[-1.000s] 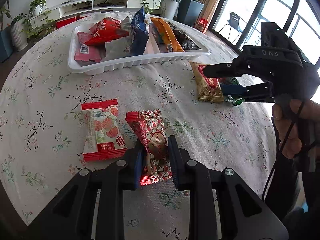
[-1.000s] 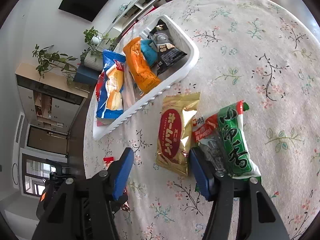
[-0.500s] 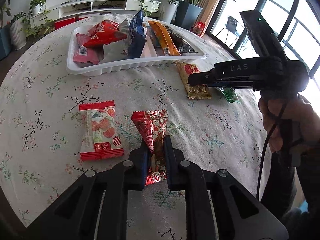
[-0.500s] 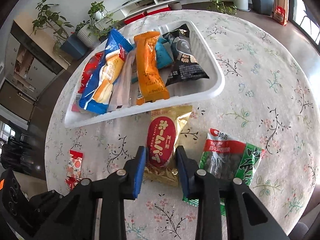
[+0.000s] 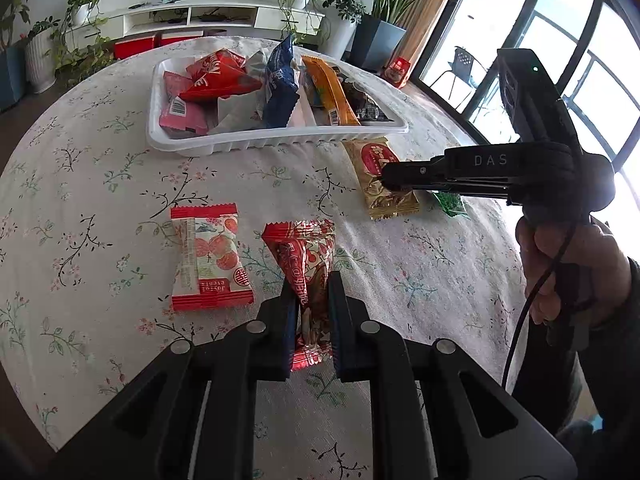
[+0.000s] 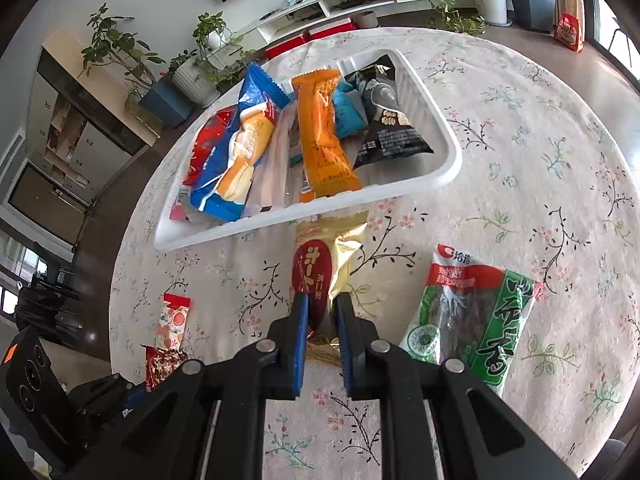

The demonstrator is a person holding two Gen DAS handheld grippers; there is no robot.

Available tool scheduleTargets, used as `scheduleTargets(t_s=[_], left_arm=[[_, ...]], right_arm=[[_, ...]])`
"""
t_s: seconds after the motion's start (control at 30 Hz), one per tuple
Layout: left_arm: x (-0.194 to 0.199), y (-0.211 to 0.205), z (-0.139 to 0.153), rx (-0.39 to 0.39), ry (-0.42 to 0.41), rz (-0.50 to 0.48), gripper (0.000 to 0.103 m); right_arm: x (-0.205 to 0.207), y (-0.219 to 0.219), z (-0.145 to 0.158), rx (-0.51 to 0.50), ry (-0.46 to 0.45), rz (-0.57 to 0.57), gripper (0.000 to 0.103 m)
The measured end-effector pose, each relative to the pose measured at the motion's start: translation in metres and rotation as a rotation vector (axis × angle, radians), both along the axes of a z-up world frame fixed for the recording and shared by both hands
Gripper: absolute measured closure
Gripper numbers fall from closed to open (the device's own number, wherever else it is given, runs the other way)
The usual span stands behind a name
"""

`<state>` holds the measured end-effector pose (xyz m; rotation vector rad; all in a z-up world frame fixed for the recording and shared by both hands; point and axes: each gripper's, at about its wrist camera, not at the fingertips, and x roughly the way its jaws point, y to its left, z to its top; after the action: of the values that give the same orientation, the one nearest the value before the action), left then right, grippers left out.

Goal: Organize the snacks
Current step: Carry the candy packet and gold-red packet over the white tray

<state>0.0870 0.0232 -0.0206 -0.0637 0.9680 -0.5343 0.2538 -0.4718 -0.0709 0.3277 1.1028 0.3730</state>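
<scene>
The round counter (image 5: pixel 100 160) holds a white tray (image 6: pixel 450 168) full of snacks. The right hand-held gripper (image 6: pixel 321 300) pinches a gold snack (image 6: pixel 348 248) just in front of the tray. The left hand-held gripper (image 5: pixel 311 280) pinches a red snack (image 5: pixel 306 248).

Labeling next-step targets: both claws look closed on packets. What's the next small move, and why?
Probably lift both straight up, then carry toward the white tray. The left claw pinches the red patterned packet and the right claw pinches the gold packet, yet both packets seem to rest on the tablecloth. The tray is crowded; the space near its right end looks freest.
</scene>
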Motion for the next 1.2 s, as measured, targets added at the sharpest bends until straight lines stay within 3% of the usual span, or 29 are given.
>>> scheduleTargets(t_s=[0.57, 0.93, 1.2], left_arm=[[-0.006, 0.014, 0.039, -0.103, -0.048, 0.014, 0.091], [0.028, 0.034, 0.075, -0.118, -0.095, 0.036, 0.091], [0.078, 0.041, 0.096, -0.114, -0.114, 0.046, 0.091]], right_arm=[[-0.029, -0.023, 0.045, 0.142, -0.080, 0.008, 0.087], [-0.011, -0.032, 0.066, 0.095, -0.152, 0.004, 0.087], [0.022, -0.041, 0.088, 0.051, -0.209, -0.015, 0.087]])
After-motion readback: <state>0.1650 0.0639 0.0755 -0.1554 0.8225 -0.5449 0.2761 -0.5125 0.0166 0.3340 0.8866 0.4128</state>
